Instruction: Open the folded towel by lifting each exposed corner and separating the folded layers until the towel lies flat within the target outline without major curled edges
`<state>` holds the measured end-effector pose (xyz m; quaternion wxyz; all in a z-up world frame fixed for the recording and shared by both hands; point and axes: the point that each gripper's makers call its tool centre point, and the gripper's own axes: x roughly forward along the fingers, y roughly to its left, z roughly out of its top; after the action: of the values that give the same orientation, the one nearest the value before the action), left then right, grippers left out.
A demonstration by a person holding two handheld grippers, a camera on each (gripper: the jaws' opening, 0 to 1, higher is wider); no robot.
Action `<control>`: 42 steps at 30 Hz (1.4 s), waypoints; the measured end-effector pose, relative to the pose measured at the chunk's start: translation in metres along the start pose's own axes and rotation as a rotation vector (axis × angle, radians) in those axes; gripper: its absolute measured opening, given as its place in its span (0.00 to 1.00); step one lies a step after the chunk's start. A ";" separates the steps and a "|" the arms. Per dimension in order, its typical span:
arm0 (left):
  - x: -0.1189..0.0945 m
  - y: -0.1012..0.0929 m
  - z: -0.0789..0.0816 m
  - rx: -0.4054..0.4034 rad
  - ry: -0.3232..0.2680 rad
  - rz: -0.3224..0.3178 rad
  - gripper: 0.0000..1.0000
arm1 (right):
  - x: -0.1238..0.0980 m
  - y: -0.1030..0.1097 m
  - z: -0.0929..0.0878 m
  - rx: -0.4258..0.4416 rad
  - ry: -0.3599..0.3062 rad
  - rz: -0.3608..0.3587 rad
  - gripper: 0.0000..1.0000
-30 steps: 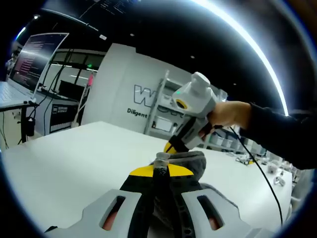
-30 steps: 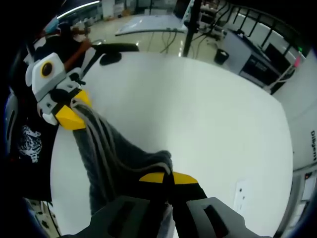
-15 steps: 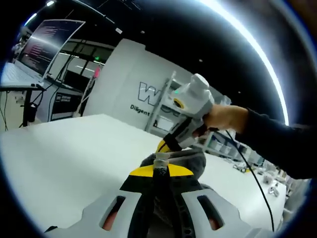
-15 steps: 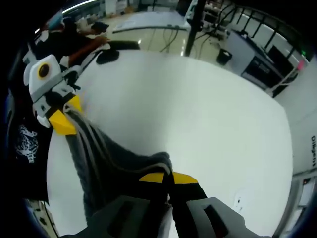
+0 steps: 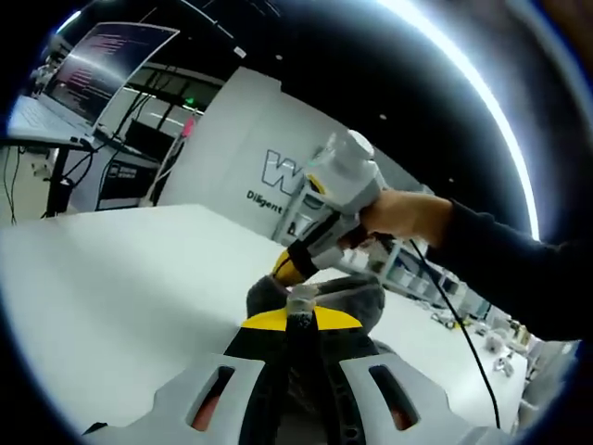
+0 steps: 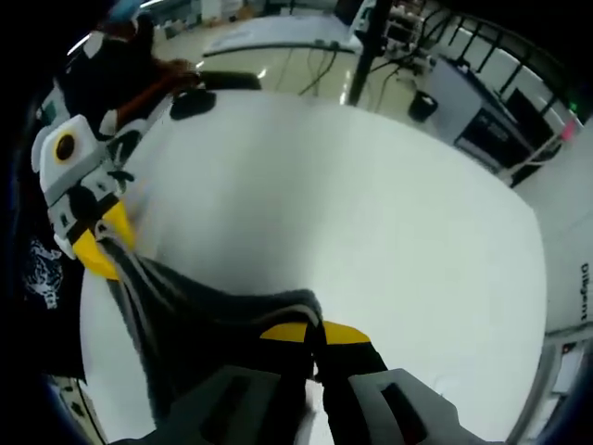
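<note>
A grey towel [image 6: 199, 320] is held stretched above the white tabletop [image 6: 371, 213] between both tongs. The left tongs [image 5: 298, 320] are clenched on one towel edge, and the right tongs [image 6: 312, 336] are clenched on another, with folded layers hanging between them.

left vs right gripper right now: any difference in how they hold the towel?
In the right gripper view, the left gripper sits at the far end of the towel, the right gripper at the near end. The left one shows a white body with yellow tips; the right one's jaws are dark with yellow tips. Both are shut on the towel.
</note>
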<state>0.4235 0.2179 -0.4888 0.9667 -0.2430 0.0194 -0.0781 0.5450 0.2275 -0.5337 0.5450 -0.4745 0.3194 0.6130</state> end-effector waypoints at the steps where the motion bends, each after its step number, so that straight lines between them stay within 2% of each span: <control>1: 0.000 0.001 0.000 -0.003 0.000 -0.001 0.06 | 0.000 0.000 0.001 0.003 0.002 -0.002 0.00; 10: -0.003 0.009 -0.001 -0.040 0.000 -0.001 0.06 | 0.003 -0.009 0.007 0.015 0.019 -0.019 0.00; 18: -0.005 0.015 -0.004 -0.076 -0.003 0.004 0.06 | 0.012 -0.003 0.012 0.026 0.033 -0.022 0.00; 28: -0.010 0.041 -0.013 -0.233 0.001 0.031 0.06 | 0.034 0.007 0.026 -0.019 0.080 -0.023 0.00; 31: -0.012 0.047 -0.016 -0.246 -0.001 0.041 0.06 | 0.039 0.014 0.025 -0.030 0.097 -0.018 0.00; 36: -0.016 0.051 -0.020 -0.249 -0.001 0.051 0.07 | 0.050 0.011 0.032 -0.032 0.116 -0.005 0.00; 42: -0.019 0.060 -0.028 -0.301 0.007 0.062 0.07 | 0.057 0.012 0.033 -0.041 0.139 0.000 0.00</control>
<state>0.4111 0.2605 -0.5416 0.9211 -0.3844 0.0417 -0.0451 0.5284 0.2765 -0.5771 0.5117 -0.5272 0.3437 0.5849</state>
